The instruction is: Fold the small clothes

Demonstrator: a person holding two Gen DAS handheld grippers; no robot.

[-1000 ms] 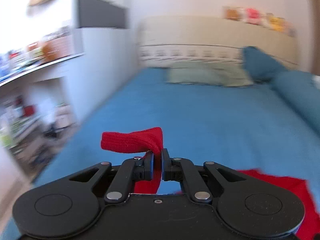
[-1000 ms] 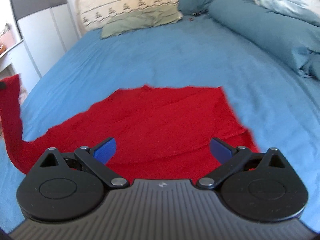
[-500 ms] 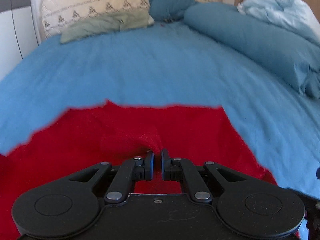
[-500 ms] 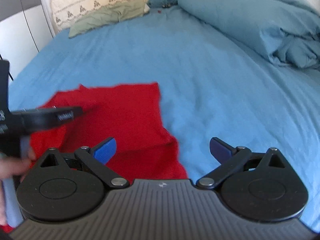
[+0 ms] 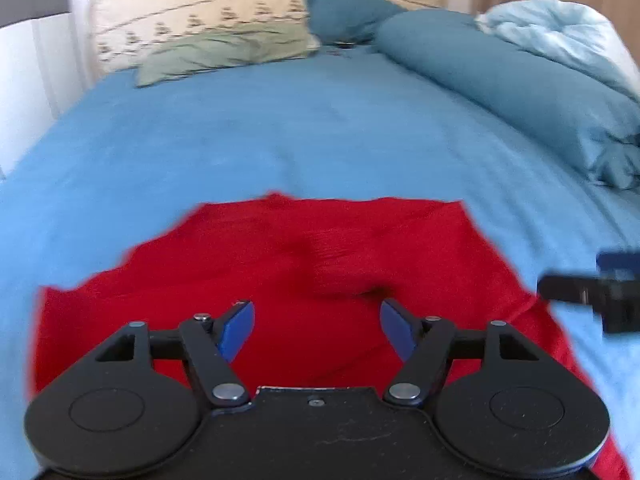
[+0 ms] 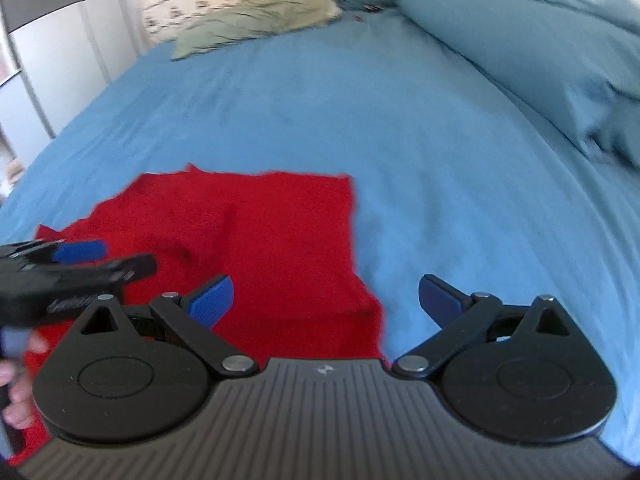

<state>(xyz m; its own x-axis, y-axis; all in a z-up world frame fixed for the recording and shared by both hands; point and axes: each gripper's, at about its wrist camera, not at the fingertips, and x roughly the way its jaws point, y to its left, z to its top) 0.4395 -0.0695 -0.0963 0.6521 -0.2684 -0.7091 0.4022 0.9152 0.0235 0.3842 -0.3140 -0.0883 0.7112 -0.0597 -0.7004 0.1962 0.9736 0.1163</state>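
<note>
Having released the sleeve, we are hovering the left gripper (image 5: 316,320) and right gripper (image 6: 324,294), jaws spread, over the red garment (image 5: 280,264) on the bed (image 5: 320,136), judging the next fold

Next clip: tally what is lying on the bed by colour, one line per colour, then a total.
Red: 1, the red garment spread on the sheet.
Green: 1, the green pillow at the headboard.
Dark blue: 2, the bolster and the cushion behind it.
Pale blue: 1, the duvet bunched at the far right.
Total: 5
</note>
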